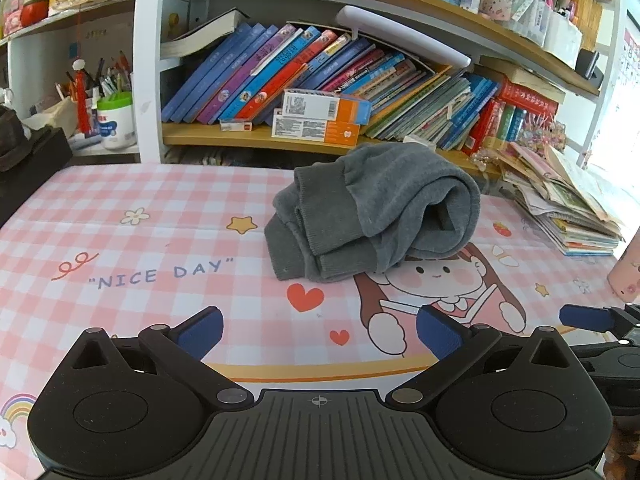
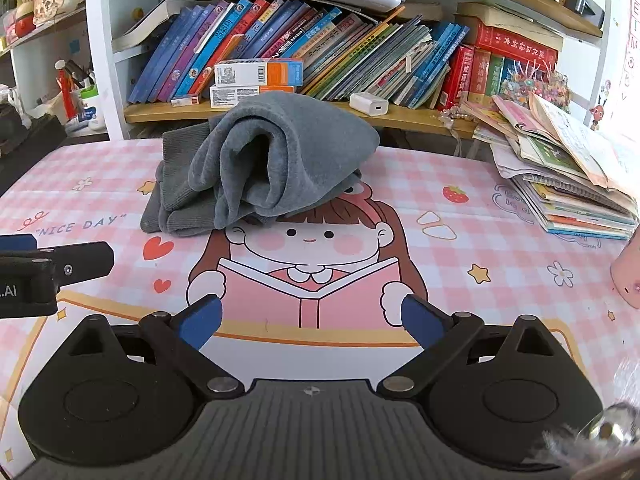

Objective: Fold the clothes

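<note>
Left gripper (image 1: 320, 334): blue pads spread wide, nothing between them, held above the mat and angled down toward it. Right gripper (image 2: 312, 322): blue pads likewise set wide apart and empty, poised over the printed figure of a girl reading a book. Neither gripper touches the garment. The two grippers sit side by side; each shows at the edge of the other's view.

Grey garment (image 1: 372, 212): lies on the pink checked desk mat (image 1: 120, 216), ahead of both grippers and well apart from them, toward the far edge of the mat. It is bunched into a loose roll rather than lying flat, with ribbed cuffs or hem stacked on its left side and a softer layer draped over the top. Its near edge overlaps the head of the printed girl.

Surroundings: a bookshelf (image 2: 256, 114) stands just behind the mat, filled with leaning books (image 1: 280, 68) and two orange-and-white boxes (image 1: 324, 118). A small white charger block (image 2: 369, 104) rests on the shelf board. A stack of magazines and notebooks (image 2: 568, 184) occupies the right side of the mat. A pink container (image 2: 626, 276) is partly visible at the right margin.
</note>
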`<action>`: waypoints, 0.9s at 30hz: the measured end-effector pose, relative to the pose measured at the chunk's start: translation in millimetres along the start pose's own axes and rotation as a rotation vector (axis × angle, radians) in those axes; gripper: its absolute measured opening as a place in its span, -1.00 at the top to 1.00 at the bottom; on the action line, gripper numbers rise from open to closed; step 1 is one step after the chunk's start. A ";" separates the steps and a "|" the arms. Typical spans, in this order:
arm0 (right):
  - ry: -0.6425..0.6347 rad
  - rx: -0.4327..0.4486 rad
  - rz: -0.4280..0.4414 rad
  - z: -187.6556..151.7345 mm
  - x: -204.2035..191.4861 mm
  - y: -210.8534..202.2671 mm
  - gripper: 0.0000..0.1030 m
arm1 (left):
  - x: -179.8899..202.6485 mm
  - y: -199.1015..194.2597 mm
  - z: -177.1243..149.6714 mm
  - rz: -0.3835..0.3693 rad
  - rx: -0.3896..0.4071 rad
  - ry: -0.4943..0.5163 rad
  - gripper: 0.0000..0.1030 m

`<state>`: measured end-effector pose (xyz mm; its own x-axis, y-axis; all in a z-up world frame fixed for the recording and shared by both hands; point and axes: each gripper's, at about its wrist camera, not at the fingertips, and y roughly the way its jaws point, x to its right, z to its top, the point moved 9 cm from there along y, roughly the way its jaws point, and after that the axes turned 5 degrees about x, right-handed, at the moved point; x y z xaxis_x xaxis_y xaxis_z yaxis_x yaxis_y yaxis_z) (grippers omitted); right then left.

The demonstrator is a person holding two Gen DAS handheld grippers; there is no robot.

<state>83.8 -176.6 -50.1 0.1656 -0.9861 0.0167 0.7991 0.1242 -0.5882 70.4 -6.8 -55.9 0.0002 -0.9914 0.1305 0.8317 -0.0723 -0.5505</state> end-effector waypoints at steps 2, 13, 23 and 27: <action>0.002 0.000 -0.001 -0.2 0.5 0.7 -0.88 | -2.7 0.7 0.5 0.007 -0.001 -0.004 -1.00; -0.008 -0.001 0.008 0.3 -5.2 -0.3 -0.91 | -7.1 -1.8 3.0 0.000 0.007 -0.012 -1.00; -0.022 0.007 0.007 1.6 -6.7 -2.5 -0.91 | -10.2 -4.6 3.2 0.010 0.012 -0.023 -1.00; -0.025 0.011 0.007 2.9 -8.1 -3.2 -0.91 | -12.7 -6.0 3.5 0.015 0.013 -0.028 -1.00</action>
<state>81.6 -168.7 -46.0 0.1855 -0.9821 0.0326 0.8043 0.1328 -0.5792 67.4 6.5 -51.4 0.0283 -0.9889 0.1456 0.8387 -0.0558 -0.5417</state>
